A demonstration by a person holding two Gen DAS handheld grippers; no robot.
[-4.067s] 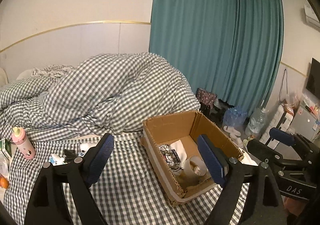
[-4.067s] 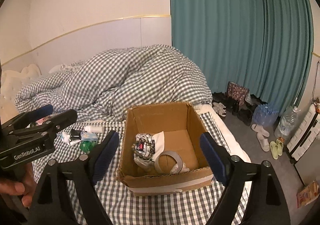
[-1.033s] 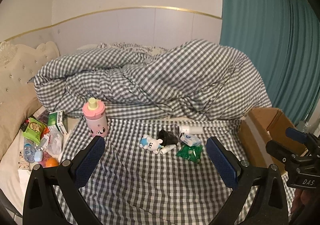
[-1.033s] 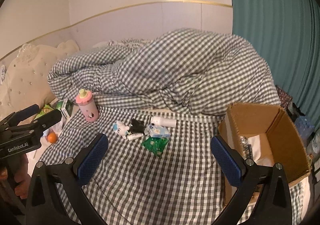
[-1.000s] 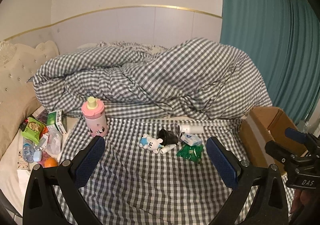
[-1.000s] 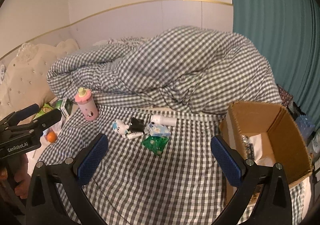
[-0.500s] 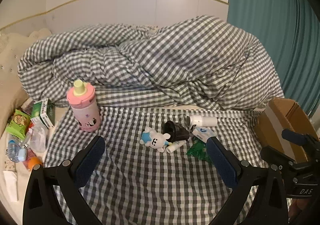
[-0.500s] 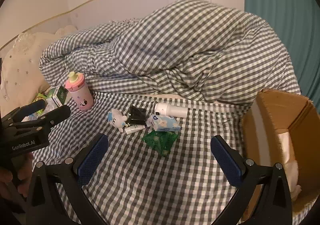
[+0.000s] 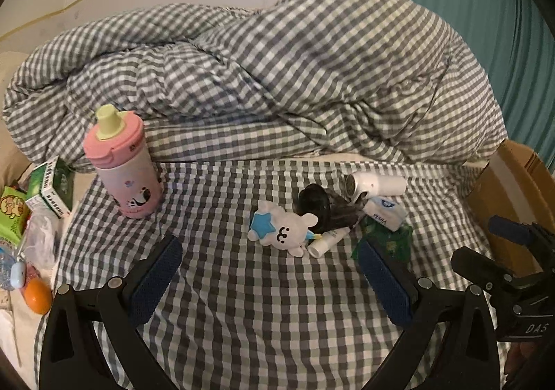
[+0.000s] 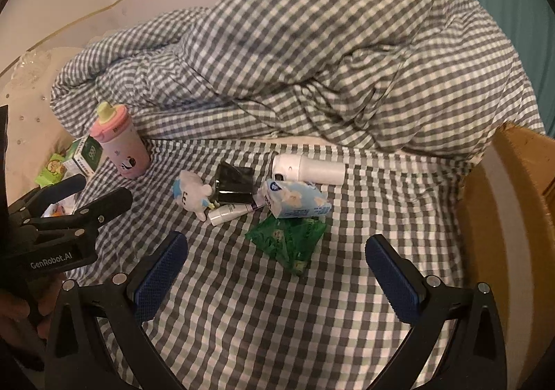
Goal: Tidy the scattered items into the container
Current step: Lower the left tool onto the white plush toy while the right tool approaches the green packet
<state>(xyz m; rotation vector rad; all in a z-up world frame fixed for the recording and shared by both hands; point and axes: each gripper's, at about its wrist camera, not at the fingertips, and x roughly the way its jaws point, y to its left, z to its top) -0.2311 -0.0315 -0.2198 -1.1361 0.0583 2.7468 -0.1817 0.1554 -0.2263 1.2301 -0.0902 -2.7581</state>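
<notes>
**Both tools open over the pile, nothing picked yet**

Left tool (image 9: 270,277) & right tool (image 10: 277,268): both spread wide, released, holding nothing, hovering above the grey-and-white checked bed sheet (image 10: 277,320) short of the clutter.

Scattered items sit in one cluster mid-bed, below the bunched checked duvet (image 10: 312,60):
- white plush toy w/ blue star (image 9: 282,228), nearest the left tool, dead ahead between its pads
- black glossy pouch (image 10: 234,182) just behind the plush, touching it
- small white tube (image 10: 230,211) tucked under the pouch/plush
- white cylindrical bottle (image 10: 308,168) lying on its side, farthest back
- pale blue tissue pack (image 10: 296,201) resting partly on the green crinkly foil packet (image 10: 289,239)

Brown cardboard box (image 10: 513,216) = container, at the bed's right edge; little of its inside shows here. Pink sippy cup w/ yellow spout (image 9: 119,163) stands upright toward the left edge, apart from the cluster.

Key relation: green packet lies straight ahead of the right tool, slightly right of centre, long axis running diagonally away toward the tissue pack. Right tool is nearer it & nearer the box, so prob. the better pick. Left tool is lined up on the plush instead.

Judgement: approach stage. Risk: packet is flat & slippery on soft bedding, so the pads may pinch sheet w/ it.
</notes>
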